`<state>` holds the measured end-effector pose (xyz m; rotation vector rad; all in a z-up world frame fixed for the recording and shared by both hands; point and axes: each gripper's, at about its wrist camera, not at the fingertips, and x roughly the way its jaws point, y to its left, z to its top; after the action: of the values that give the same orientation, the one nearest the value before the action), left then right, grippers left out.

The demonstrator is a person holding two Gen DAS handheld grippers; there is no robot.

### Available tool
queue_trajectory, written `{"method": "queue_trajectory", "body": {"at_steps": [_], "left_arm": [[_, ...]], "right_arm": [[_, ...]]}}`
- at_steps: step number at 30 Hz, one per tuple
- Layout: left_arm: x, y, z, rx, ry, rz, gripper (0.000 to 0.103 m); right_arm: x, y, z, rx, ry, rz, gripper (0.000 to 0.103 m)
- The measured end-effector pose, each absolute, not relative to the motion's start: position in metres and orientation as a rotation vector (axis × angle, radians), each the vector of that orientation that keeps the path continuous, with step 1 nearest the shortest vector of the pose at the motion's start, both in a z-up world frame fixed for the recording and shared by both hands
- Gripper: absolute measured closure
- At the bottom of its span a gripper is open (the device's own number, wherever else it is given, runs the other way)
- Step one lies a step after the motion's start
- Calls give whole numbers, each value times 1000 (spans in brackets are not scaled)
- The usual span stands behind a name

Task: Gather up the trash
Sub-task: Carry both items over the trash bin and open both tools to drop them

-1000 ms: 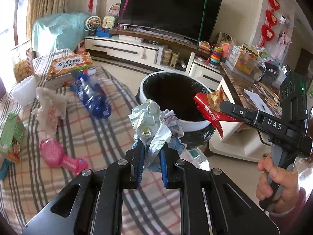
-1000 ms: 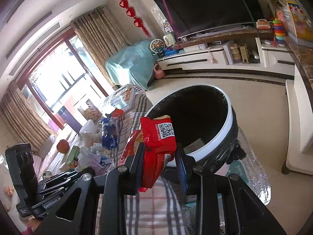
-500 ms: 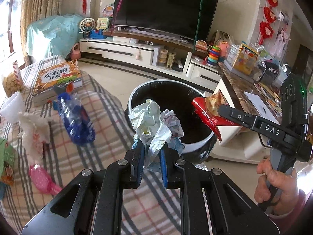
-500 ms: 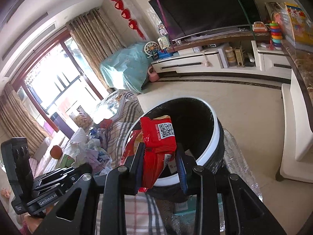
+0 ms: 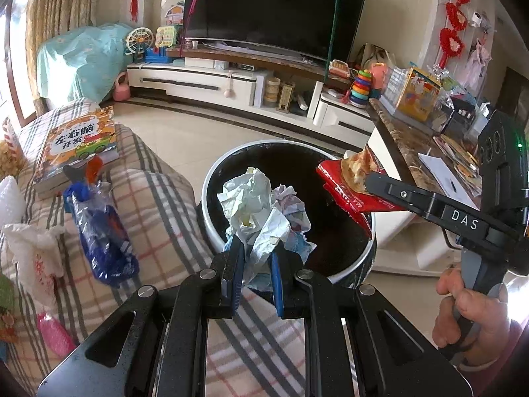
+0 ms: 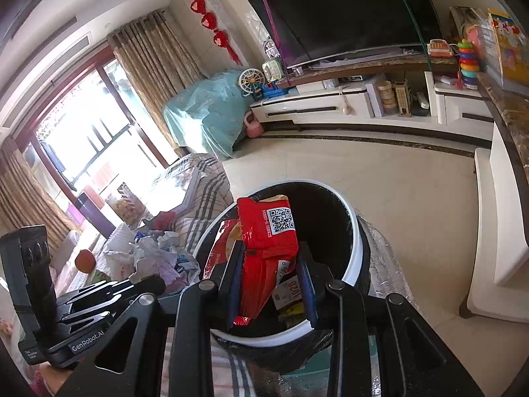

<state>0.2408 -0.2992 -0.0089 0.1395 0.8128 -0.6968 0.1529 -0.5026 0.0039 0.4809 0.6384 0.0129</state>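
My left gripper [image 5: 253, 274] is shut on a wad of crumpled white paper [image 5: 254, 205], held over the near rim of a round black trash bin with a white rim [image 5: 211, 178]. My right gripper [image 6: 269, 278] is shut on a red snack wrapper [image 6: 264, 248] and holds it over the bin's opening [image 6: 355, 231]. The wrapper also shows in the left wrist view [image 5: 347, 185], at the bin's right edge. The paper wad shows in the right wrist view [image 6: 155, 258], left of the bin. Some packaging lies inside the bin [image 6: 291, 294].
A plaid-covered sofa [image 5: 158, 205] left of the bin holds a blue plastic wrapper [image 5: 102, 235], a children's book [image 5: 79, 142], a white cloth [image 5: 33, 248] and a pink item [image 5: 53, 330]. A TV cabinet [image 5: 205, 82] and a marble counter [image 5: 406, 139] stand beyond.
Both grippers have moved forward with their loads. The bin is closer and more central; the paper wad and the red wrapper now hang over it.
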Motion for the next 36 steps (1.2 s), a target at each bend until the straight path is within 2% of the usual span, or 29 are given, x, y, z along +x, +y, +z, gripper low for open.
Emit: {"method": "queue_trajectory", "body": {"at_steps": [13,14,15,16,17,18,19,20,25,27,29,36], "left_arm": [[255,-318,-18,173,843,-684,86],[257,-319,-19,177,848,-684,85],[258,-320,-19,180,852,-684,78],[259,-321,-20,182,856,-682,66],[260,-321,-21,184,859,-675,59],[259,-320,-21,185,855,-669,47],[259,-319,-21,183,850,-667,45],[258,-317,-21,181,849,-666,45],[251,-302,-21,158,843,-655,45],[246,-293,-22,146,842,-645,45],[240,-283,-23,132,839,-638,45],[218,-240,-30,74,838,-591,41]], "right_arm": [[172,-512,-7,462,699,-2,68],[173,-513,-8,464,705,-3,68],[175,-514,-9,466,709,-2,67],[176,-515,-9,465,710,-3,67],[177,-515,-9,463,712,-7,64],[177,-515,-9,463,712,-9,56],[177,-516,-9,470,710,-7,52],[176,-516,-9,474,710,-7,48],[169,-517,-8,492,700,-13,41],[164,-515,-8,504,691,-11,29],[159,-512,-8,513,683,-11,21],[142,-481,-7,492,672,23,14]]}}
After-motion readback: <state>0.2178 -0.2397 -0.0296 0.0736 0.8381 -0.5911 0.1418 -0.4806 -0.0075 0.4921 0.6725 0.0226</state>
